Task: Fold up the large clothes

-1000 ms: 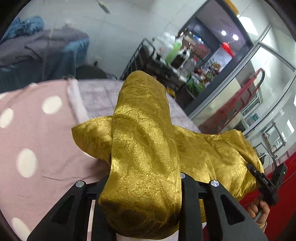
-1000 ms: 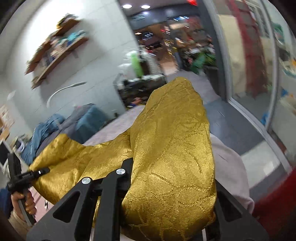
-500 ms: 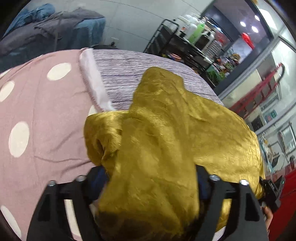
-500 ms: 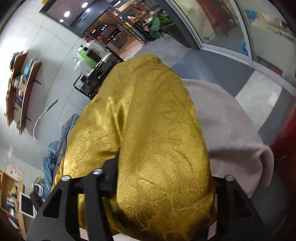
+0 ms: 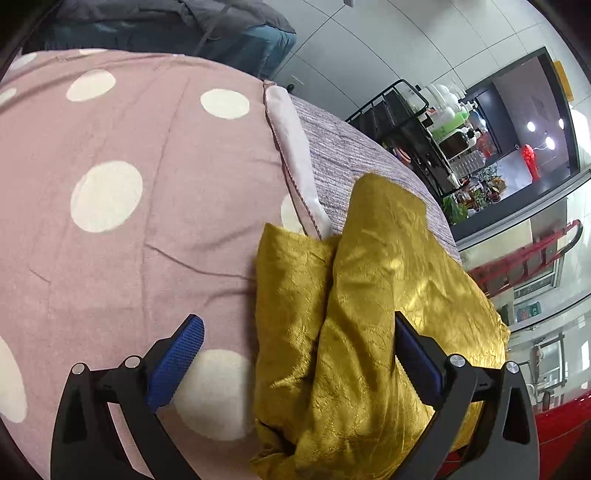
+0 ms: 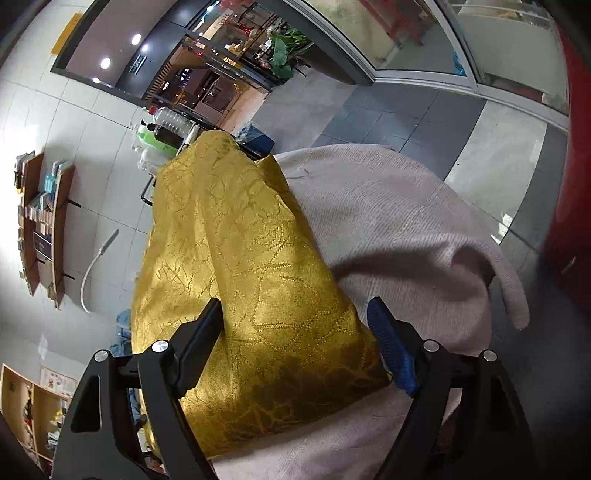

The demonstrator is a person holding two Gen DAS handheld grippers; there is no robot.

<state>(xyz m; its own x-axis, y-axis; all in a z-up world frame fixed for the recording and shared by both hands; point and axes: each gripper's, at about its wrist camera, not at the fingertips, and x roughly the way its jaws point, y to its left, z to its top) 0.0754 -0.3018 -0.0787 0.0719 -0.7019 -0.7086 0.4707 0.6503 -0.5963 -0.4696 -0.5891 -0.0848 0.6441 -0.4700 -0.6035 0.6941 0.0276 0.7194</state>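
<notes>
A shiny gold garment (image 5: 369, 295) lies bunched in folds on a pink blanket with white dots (image 5: 110, 184). My left gripper (image 5: 295, 319) hovers low over its near end, jaws opening wide. The cloth lies between them, leaning on the right pad (image 5: 417, 360), while the left pad (image 5: 177, 362) is bare over the blanket. In the right wrist view the same gold garment (image 6: 240, 240) runs away from me over a pale pink blanket (image 6: 406, 221). My right gripper (image 6: 295, 306) straddles its end, jaws opening, and the blue pad (image 6: 391, 350) shows beside the cloth's edge.
A grey striped sheet (image 5: 351, 155) covers the bed's far part. Dark clothes (image 5: 184, 22) are heaped behind it. A black cart with bottles (image 5: 436, 125) stands past the bed. Wall shelves (image 6: 40, 221), a tiled floor (image 6: 369, 110) and glass doors (image 6: 517, 48) lie beyond.
Both grippers were shut on raised folds of the gold garment. They have sunk toward the bed and their jaws have spread apart. The garment now rests on the blankets.
</notes>
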